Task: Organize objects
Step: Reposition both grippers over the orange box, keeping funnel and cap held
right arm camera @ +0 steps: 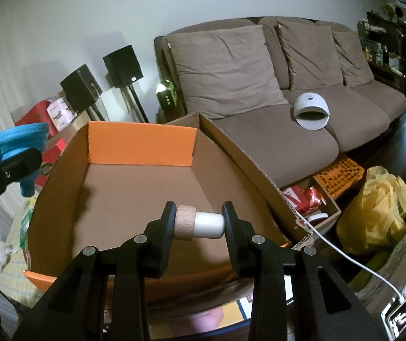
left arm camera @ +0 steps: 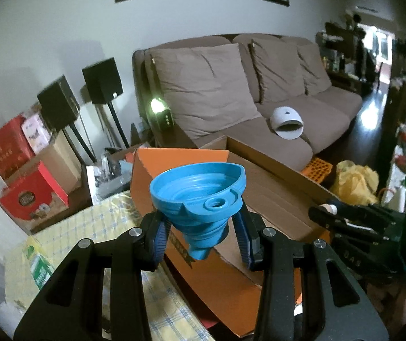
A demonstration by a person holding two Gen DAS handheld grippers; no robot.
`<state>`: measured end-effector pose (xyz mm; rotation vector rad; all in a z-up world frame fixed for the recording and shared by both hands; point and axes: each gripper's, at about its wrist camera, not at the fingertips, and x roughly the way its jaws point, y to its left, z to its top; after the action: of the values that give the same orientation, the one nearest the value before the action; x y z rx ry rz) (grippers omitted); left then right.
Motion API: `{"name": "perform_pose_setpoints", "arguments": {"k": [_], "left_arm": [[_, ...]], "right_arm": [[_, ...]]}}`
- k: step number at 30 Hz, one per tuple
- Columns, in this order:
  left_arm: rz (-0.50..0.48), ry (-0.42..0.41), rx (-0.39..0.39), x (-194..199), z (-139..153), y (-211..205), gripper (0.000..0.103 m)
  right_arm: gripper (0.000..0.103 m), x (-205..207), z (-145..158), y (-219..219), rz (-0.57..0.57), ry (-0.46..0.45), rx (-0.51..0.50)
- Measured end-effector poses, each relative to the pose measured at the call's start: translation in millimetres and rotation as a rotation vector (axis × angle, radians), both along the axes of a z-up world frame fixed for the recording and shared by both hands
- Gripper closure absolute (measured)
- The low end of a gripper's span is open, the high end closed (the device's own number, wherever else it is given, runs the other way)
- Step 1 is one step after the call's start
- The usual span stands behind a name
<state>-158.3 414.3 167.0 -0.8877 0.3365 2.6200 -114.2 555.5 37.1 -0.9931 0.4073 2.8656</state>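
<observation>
Left wrist view: left gripper (left arm camera: 203, 237) fills the lower centre of the frame, its two black fingers with blue pads clenched on a blue collapsible silicone funnel (left arm camera: 201, 199).
Funnel: wide mouth tilted toward the upper part of the frame, narrow spout pointing down between the pads, held in the air in front of the box.
Box: orange-and-brown open cardboard box (left arm camera: 262, 196) lies behind the funnel, centre to right of the frame.
Cloth: yellow checked tablecloth (left arm camera: 95, 221) at lower left, under the box.
Other tool in this view: right gripper (left arm camera: 328, 211) reaches in from the right edge over the box, a pale tip showing at its near end.
Right wrist view: right gripper (right arm camera: 198, 221) at lower centre, jaws grasping a wooden-topped white bottle stopper (right arm camera: 200, 221) held crosswise, wood end against the left pad, white end against the right.
Stopper place: above the brown floor of the cardboard box (right arm camera: 134, 187), near its front.
Funnel here: at the left edge (right arm camera: 18, 145), beside the box.
Background: brown fabric sofa (right arm camera: 260, 85) at upper right, white domed device (right arm camera: 311, 110) on its seat; yellow plastic bag (right arm camera: 373, 210) at right.
</observation>
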Motion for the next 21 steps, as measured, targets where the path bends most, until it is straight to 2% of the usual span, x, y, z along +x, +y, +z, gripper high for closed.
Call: {"name": "perform_pose_setpoints", "arguments": {"k": [3,5,9,11,13,21], "left_arm": [[0.025,0.003,-0.009,-4,1,-7,0.065],[0.024,-0.023,0.014,-10,1,-12,0.065],[-0.038,-0.223,0.283,-28,2,-33,0.065],[-0.050,-0.285,0.340,-36,-2,-33,0.065],[-0.053,-0.298,0.331,-39,-7,-28,0.065],[-0.050,-0.198,0.213,-32,-14,-12,0.065]], "right_arm": [[0.070,-1,0,-2,0.000,-0.001,0.002],[0.070,-1,0,-2,0.001,-0.002,0.004],[0.070,-2,0,-5,0.008,-0.003,0.010],[0.070,-2,-1,-7,0.012,-0.004,0.013],[0.070,-4,-3,-10,0.018,-0.009,0.015],[0.070,-7,-6,-17,0.032,-0.023,0.025]]}}
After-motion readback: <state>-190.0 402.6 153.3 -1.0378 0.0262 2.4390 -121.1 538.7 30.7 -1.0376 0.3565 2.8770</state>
